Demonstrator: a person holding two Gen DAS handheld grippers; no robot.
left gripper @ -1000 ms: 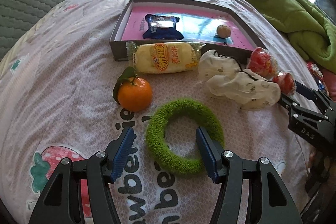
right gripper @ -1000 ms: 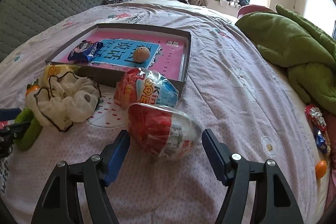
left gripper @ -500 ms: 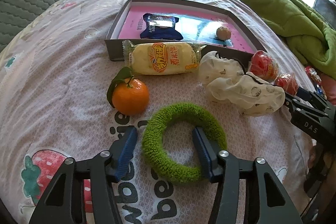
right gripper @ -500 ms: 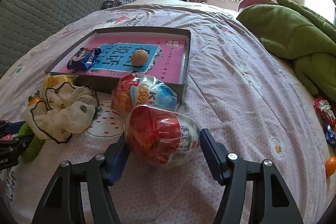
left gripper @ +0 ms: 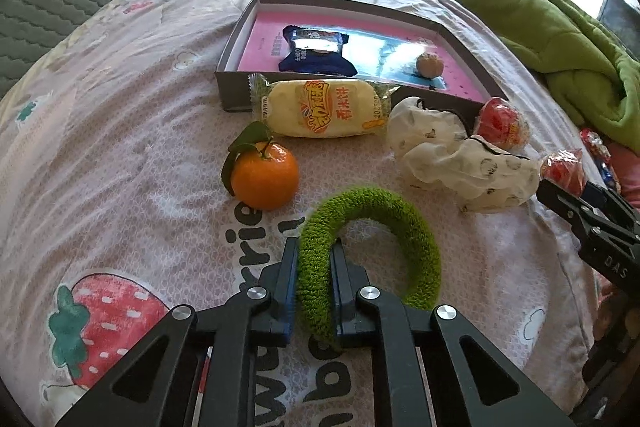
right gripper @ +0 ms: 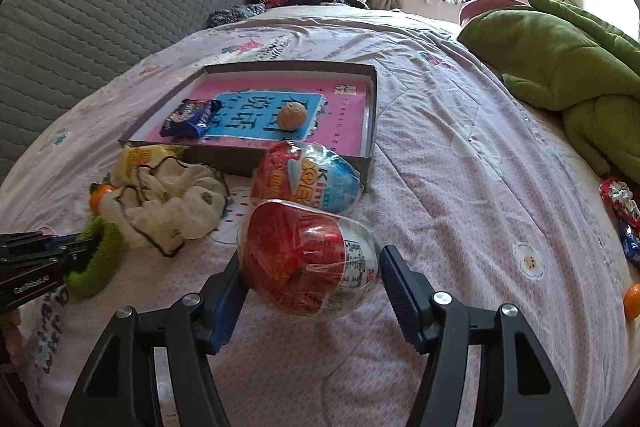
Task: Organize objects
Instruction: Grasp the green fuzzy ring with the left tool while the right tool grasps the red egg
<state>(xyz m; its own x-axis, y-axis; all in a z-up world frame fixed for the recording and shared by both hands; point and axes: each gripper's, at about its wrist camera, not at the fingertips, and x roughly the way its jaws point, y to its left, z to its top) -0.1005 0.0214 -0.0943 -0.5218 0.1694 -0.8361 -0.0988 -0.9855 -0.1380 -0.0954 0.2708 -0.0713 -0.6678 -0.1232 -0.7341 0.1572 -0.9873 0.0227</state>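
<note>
Left gripper point(left gripper: 313, 279) clamped on near side of green scrunchie point(left gripper: 400, 227) lying on bed point(left gripper: 120, 147), ready to lift toward box point(left gripper: 236, 95); my right gripper point(right gripper: 310, 291) open, straddling wrapped egg point(right gripper: 308, 259), left pad touching.

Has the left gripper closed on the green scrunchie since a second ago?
Yes. The left gripper was open across the green scrunchie's ring; its tongs now pinch the left side, and it sits closer to the orange.
</note>
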